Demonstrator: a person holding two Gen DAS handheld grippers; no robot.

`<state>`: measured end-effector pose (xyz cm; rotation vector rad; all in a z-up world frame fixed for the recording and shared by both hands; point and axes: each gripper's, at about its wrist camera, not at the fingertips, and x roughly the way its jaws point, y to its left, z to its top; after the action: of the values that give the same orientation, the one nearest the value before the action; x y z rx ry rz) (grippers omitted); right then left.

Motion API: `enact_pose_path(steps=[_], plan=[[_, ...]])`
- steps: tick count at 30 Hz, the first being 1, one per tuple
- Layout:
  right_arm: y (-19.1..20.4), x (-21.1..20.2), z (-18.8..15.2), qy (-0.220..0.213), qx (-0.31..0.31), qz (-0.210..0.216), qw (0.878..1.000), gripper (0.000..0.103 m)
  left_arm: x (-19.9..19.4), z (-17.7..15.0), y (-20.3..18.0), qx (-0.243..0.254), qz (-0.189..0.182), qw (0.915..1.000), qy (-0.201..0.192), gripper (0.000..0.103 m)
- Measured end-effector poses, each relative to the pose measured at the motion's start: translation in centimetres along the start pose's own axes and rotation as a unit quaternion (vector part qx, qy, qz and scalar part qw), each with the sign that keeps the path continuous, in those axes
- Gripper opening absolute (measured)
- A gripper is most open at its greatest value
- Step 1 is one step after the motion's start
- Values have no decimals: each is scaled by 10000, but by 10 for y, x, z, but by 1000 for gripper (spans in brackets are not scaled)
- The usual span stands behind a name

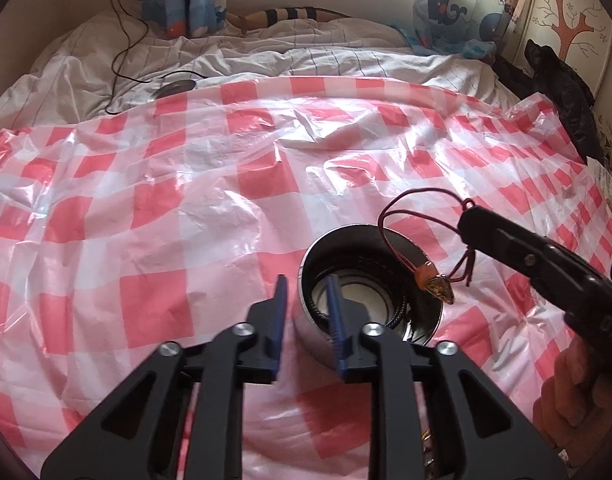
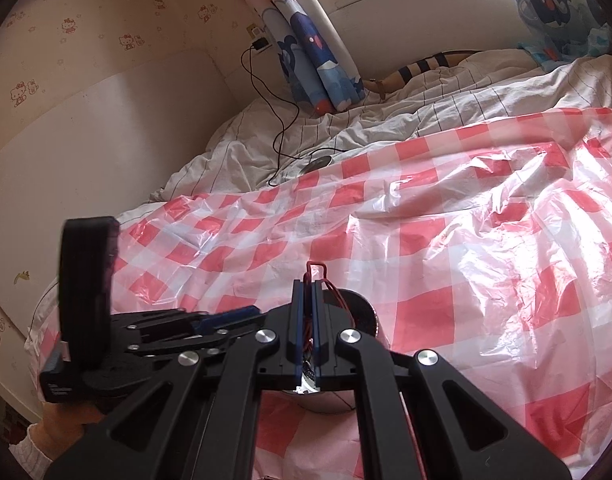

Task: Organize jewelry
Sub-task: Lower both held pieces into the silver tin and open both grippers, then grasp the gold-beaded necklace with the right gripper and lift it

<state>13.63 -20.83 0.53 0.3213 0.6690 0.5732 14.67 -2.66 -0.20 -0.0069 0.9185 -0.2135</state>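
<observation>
A shiny metal cup [image 1: 369, 320] stands on the checked sheet, with a dark beaded strand [image 1: 399, 312] coiled inside it. My left gripper [image 1: 307, 284] straddles the cup's near-left rim: one blue pad is outside the wall, the other inside, and neither presses on it, so it is open. My right gripper [image 1: 465, 216] comes in from the right, shut on a red cord necklace [image 1: 417, 196]. Its amber pendant [image 1: 437, 286] dangles over the cup's right rim. In the right wrist view the cord [image 2: 314, 266] loops out past the shut right gripper [image 2: 306, 292], above the cup [image 2: 357, 308]. The left gripper [image 2: 242, 314] lies at the left.
A red-and-white checked plastic sheet [image 1: 186, 200] covers the bed. Behind it lie a white duvet [image 1: 306, 56], a black cable with a round dark puck [image 1: 174, 88] and blue whale curtains [image 1: 457, 8]. A black bag [image 1: 561, 92] sits at the right edge. A hand [image 1: 565, 392] holds the right gripper.
</observation>
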Motion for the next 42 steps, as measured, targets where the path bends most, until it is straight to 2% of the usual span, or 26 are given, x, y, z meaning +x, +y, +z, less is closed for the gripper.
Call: enact_pose_path(steps=[1,4,5,6,7,11,15,20,22,24,27,30,33,39,42], plan=[[2,6,-2,79,-43,-8,10000,5,-8,-4,6,-105,7,9999,-75,46],[9,27,-12,430,-165,-65,9989,7,-27,-17,21,-386,-30,9991,-171,46],[10,34,-16,607,-174,-59,9980,23,-32,-21,25,-461,-33,9988,-183,46],[11,36,-19,671,-160,-42,9976,47,-36,-26,28,-507,-43,9985,-186,47],[12,34,-22,624,-155,-29,9979,51,-39,-30,30,-534,-40,9984,-187,47],[17,1,-23,330,-285,-248,9987,51,-47,-51,34,-588,-23,9982,-132,52],[13,-44,-29,174,-230,-782,9965,54,-48,-77,33,-658,-29,9978,8,57],[-1,-98,-78,226,93,-1140,9932,55,-49,-111,24,-701,-207,9972,143,58],[-3,-109,-99,291,195,-1263,9914,55,-45,-112,14,-555,-252,9980,185,58],[-1,-105,-103,473,193,-1258,9907,55,-48,-110,3,-426,-303,9986,94,58],[8,-99,-100,542,93,-993,9935,55,-49,-113,-9,-258,-436,9987,92,61],[14,-93,-104,616,-159,-1213,9906,55,-42,-113,-16,-142,-447,9988,134,62],[9,-89,-105,686,-121,-1340,9885,55,-37,-111,-22,-108,-675,9976,141,62],[-3,-91,-103,654,172,-1261,9897,55,-48,-116,-58,798,-857,9930,-152,61],[-4,-88,-104,715,206,-1134,9908,55,-50,-119,-68,1009,-867,9909,-188,61]])
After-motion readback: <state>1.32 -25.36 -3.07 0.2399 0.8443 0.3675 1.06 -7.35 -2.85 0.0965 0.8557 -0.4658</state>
